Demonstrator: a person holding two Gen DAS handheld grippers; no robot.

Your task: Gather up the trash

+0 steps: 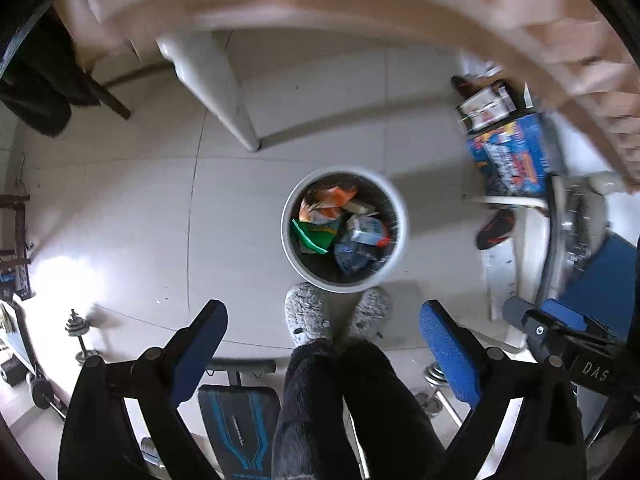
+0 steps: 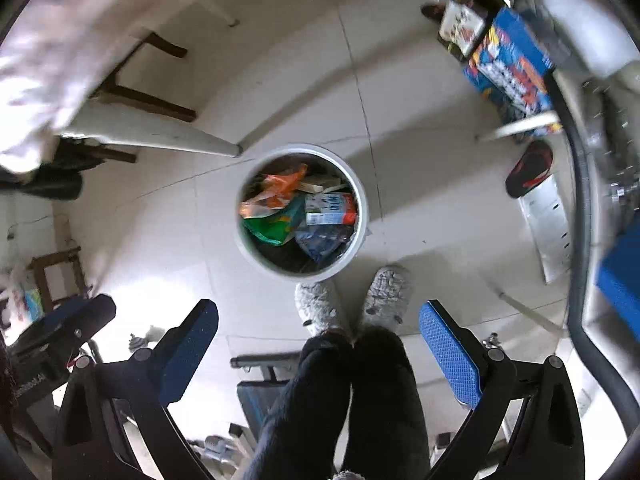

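Both grippers, left point(image 1: 323, 344) and right point(image 2: 319, 344), are held wide open and empty above the wrapper-filled white bin point(image 1: 394, 216), positioned for dropping trash.

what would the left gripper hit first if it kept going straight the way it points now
Probably the white trash bin or the wrappers inside it: the left gripper is open and empty, high over the bin, nothing between. Depth is unclear; it might meet the grey slippers instead.

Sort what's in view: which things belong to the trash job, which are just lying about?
Job:
- white bin
- wrappers and carton inside
- left claw, open, empty
- right claw, open, empty

Lying about:
- dumbbell
- workout bench
- blue box
- black-and-red slipper
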